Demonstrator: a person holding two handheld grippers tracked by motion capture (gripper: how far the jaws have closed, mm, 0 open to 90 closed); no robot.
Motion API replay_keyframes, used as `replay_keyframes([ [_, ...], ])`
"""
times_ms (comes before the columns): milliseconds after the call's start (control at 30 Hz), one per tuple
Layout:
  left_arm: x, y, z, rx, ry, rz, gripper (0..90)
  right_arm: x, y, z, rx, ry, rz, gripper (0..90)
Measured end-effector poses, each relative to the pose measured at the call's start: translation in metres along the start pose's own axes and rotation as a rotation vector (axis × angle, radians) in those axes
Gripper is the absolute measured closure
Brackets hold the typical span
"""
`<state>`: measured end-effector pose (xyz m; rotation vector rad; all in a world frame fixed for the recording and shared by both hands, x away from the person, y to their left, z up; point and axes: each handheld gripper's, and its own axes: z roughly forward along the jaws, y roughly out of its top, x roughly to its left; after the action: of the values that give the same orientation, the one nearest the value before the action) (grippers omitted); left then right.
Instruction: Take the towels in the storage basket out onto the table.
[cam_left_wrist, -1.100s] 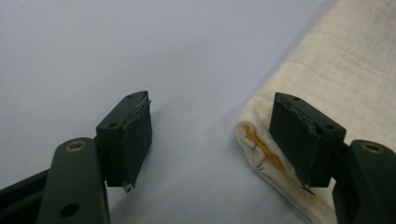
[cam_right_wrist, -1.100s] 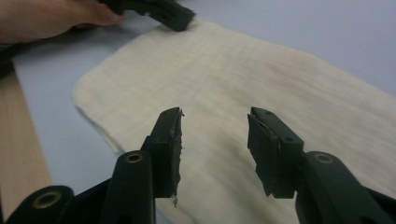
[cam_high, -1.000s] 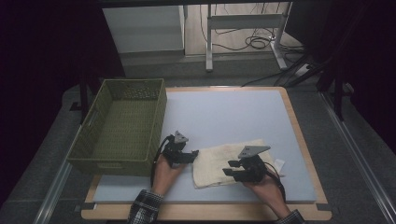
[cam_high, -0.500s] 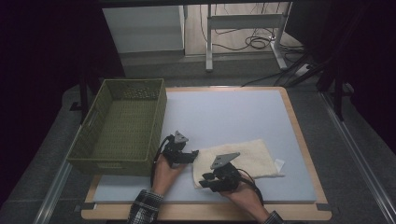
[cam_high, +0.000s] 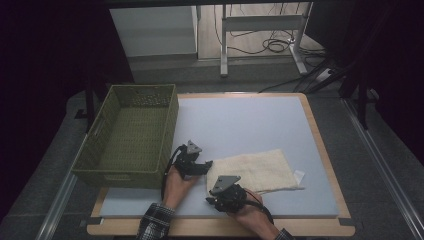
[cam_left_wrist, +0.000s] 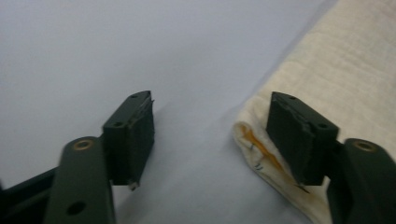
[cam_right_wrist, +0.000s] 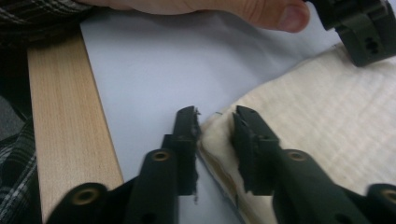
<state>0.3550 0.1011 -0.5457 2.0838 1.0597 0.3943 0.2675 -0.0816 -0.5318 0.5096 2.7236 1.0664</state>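
Lab: padded test table (cam_high: 280, 125), floor cables (cam_high: 270, 46)

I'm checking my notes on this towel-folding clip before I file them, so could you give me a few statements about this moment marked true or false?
1. The cream towel lies folded on the blue-grey mat. True.
2. The green basket holds a second towel. False: it looks empty.
3. The right gripper has its jaws on either side of the towel's folded near corner. True; they have just been closing, with a narrow gap left between them.
4. The left gripper is clamped shut on the towel. False: its jaws stand wide apart, one over bare mat, one at the towel's edge.
5. The basket stands to the right of the towel. False: it stands to its left.
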Motion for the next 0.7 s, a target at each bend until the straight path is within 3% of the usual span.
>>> replay_keyframes([
  [167,-0.004,0.000,-0.002,0.002,-0.036,-0.002,54.9,-0.005,-0.001,-0.001,-0.006,0.007,0.050,82.3],
  [233,-0.002,0.001,-0.002,-0.003,-0.096,-0.014,74.7,-0.006,0.000,-0.001,-0.002,0.012,0.061,83.5],
  [300,-0.003,0.002,-0.001,-0.002,-0.114,-0.011,85.7,-0.007,0.000,-0.001,-0.003,0.020,0.069,83.9],
  [400,-0.004,0.004,-0.004,-0.013,-0.109,0.016,86.8,-0.008,0.001,-0.001,-0.009,0.042,0.079,84.0],
  [700,-0.008,0.024,-0.020,-0.092,-0.117,0.026,86.7,-0.014,0.009,-0.021,-0.089,0.063,0.093,83.7],
])
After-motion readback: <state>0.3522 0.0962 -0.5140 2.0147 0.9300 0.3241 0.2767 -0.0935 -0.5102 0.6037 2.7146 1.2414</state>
